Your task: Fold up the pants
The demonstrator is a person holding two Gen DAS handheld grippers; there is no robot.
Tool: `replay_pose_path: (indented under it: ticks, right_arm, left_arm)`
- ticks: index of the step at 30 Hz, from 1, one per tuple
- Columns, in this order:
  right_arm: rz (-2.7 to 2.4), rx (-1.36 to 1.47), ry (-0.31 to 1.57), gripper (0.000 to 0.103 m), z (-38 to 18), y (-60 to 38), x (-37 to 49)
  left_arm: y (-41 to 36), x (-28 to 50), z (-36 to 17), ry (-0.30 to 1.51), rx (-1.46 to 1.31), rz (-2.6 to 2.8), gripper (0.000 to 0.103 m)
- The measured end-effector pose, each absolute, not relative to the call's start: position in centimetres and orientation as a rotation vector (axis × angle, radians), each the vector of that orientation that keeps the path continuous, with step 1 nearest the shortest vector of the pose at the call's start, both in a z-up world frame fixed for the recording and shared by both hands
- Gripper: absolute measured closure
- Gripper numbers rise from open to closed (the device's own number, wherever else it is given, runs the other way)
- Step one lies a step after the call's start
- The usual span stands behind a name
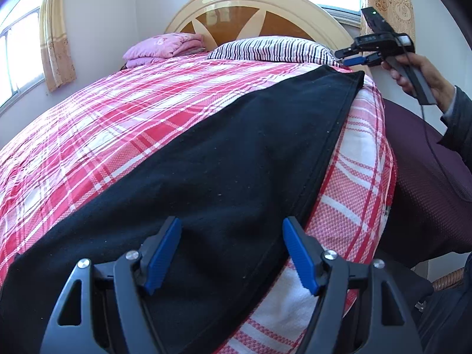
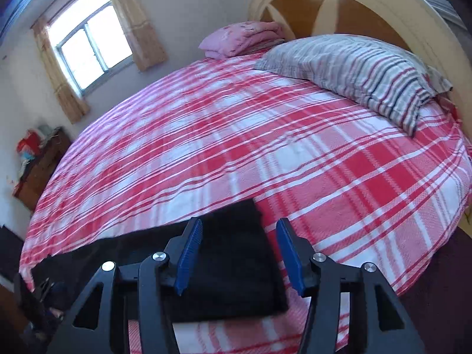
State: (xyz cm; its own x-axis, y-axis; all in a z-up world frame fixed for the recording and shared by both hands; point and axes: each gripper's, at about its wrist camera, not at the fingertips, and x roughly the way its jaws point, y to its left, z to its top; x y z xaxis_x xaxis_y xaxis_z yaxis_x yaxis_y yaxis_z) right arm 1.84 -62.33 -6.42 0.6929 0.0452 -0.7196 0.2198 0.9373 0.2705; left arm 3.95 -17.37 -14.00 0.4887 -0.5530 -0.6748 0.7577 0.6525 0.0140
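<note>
Black pants (image 1: 224, 171) lie flat on the red plaid bed, running from near my left gripper toward the headboard along the bed's right edge. My left gripper (image 1: 231, 227) is open just above the near end of the pants, holding nothing. My right gripper (image 1: 357, 57), seen in the left wrist view, hovers past the far hem of the pants, held in a hand. In the right wrist view the right gripper (image 2: 239, 230) is open above the pants' end (image 2: 230, 265), holding nothing.
A striped pillow (image 1: 271, 48) and a folded pink blanket (image 1: 165, 48) lie by the wooden headboard (image 1: 253, 14). The plaid bedsheet (image 2: 265, 135) stretches left of the pants. A wooden cabinet (image 2: 41, 165) stands by the far wall. The person's legs (image 1: 427, 183) are beside the bed.
</note>
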Motion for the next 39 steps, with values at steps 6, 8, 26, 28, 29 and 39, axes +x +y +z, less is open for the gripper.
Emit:
replay_pose_path:
  ticks: [6, 8, 26, 28, 29, 39]
  right_arm:
    - [-0.215, 0.254, 0.86, 0.049, -8.3, -62.9, 4.6]
    - [-0.16, 0.312, 0.865, 0.05, -9.2, -64.0, 5.1]
    - [-0.286, 0.08, 0.8, 0.069, -9.1, -62.9, 5.5]
    - [-0.294, 0.16, 0.759, 0.069, -8.1, -63.8, 3.6]
    - [-0.289, 0.178, 0.722, 0.069, -7.2, -63.6, 2.1]
    - [-0.058, 0.207, 0.848, 0.067, -9.6, -58.3, -0.1]
  left_arm:
    - [-17.5, 3.7, -13.8, 0.681, 0.343, -0.813, 0.029]
    - [-17.4, 3.8, -13.9, 0.685, 0.342, -0.811, 0.029]
    - [-17.6, 4.2, -14.3, 0.696, 0.327, -0.814, 0.027]
    - [-17.4, 4.1, -14.2, 0.693, 0.325, -0.81, 0.027]
    - [-17.4, 4.1, -14.0, 0.687, 0.324, -0.808, 0.027]
    - [-16.5, 4.0, -14.0, 0.684, 0.319, -0.775, 0.027]
